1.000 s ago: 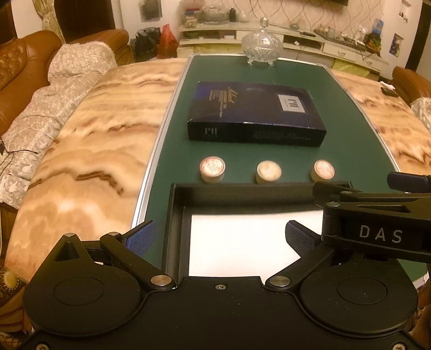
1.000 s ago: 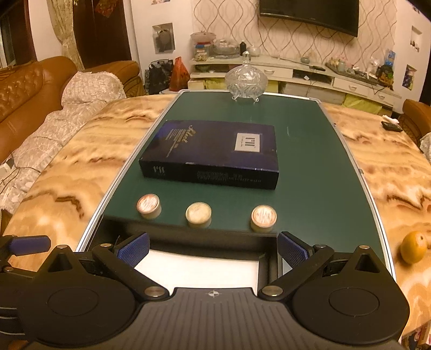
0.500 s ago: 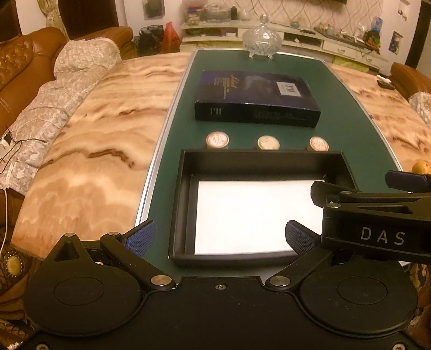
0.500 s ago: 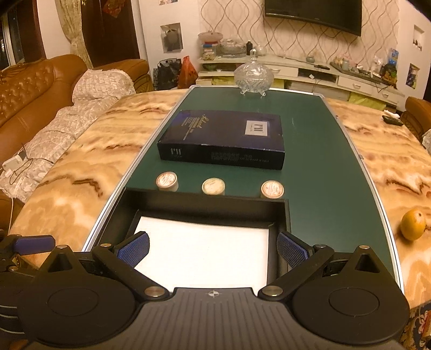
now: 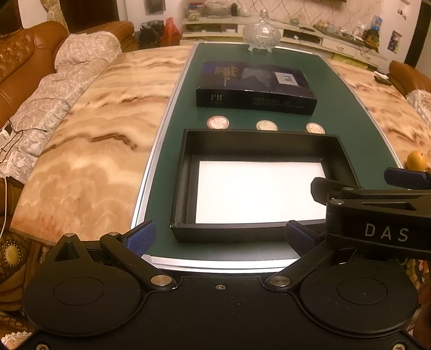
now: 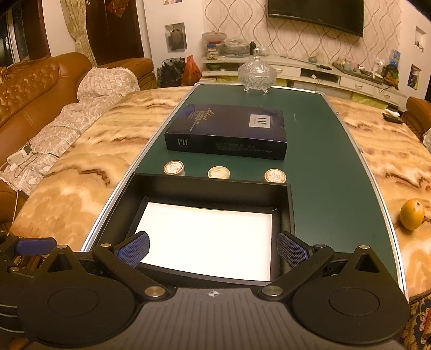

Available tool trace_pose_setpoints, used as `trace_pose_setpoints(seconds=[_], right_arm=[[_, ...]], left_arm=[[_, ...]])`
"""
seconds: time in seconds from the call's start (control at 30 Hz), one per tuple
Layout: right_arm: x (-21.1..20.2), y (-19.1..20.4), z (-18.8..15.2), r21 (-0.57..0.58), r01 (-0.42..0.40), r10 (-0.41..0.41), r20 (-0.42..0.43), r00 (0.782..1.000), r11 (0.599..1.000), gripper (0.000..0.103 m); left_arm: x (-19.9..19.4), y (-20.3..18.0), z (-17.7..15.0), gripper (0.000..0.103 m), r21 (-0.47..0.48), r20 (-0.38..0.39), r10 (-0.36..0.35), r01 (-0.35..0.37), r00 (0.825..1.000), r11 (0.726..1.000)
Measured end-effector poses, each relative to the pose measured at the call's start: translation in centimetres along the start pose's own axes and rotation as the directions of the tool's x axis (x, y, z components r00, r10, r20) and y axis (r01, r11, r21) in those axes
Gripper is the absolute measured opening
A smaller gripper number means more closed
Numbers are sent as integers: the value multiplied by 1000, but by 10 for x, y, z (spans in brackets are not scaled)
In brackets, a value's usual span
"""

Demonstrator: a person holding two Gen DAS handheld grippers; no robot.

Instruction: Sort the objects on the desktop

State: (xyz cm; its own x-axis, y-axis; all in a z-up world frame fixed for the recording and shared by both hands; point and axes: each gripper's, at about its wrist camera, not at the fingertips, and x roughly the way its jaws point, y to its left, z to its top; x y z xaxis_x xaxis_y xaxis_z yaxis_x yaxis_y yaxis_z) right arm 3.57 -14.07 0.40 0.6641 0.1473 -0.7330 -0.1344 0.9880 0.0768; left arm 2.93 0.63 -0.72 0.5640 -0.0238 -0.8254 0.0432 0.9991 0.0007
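three round tins (image 6: 219, 172) lie beyond the black, white-floored tray (image 6: 210, 188); left tongs (image 5: 219, 237) and right tongs (image 6: 212, 249) both gape, empty.

A: Far end of green panel (image 6: 317, 150): lidded crystal bowl (image 6: 256, 74). Right, on marble top (image 6: 398, 161): orange fruit (image 6: 412, 214).

B: Left: tufted leather sofa (image 6: 29, 88) under lace throw (image 6: 80, 107). Back wall: television (image 6: 315, 12) above white console (image 6: 304, 71).
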Motion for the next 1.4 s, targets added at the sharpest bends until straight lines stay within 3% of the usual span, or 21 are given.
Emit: trace_pose_setpoints(seconds=[0.9,1.13,1.4], right_arm=[[-11,-10,-17,26,16,-15,-26,1000,1000,103],[-10,-28,-3,66,23,-23,-6,1000,998,103],[0,-56,14,121,48,-50,11,999,992,103]], left_arm=[[1,4,-14,103,-11,-41,4,-5,999,1000],[6,5,6,103,-16,-26,-1,0,1000,1000],[24,5,55,103,-8,-13,-33,33,999,999]])
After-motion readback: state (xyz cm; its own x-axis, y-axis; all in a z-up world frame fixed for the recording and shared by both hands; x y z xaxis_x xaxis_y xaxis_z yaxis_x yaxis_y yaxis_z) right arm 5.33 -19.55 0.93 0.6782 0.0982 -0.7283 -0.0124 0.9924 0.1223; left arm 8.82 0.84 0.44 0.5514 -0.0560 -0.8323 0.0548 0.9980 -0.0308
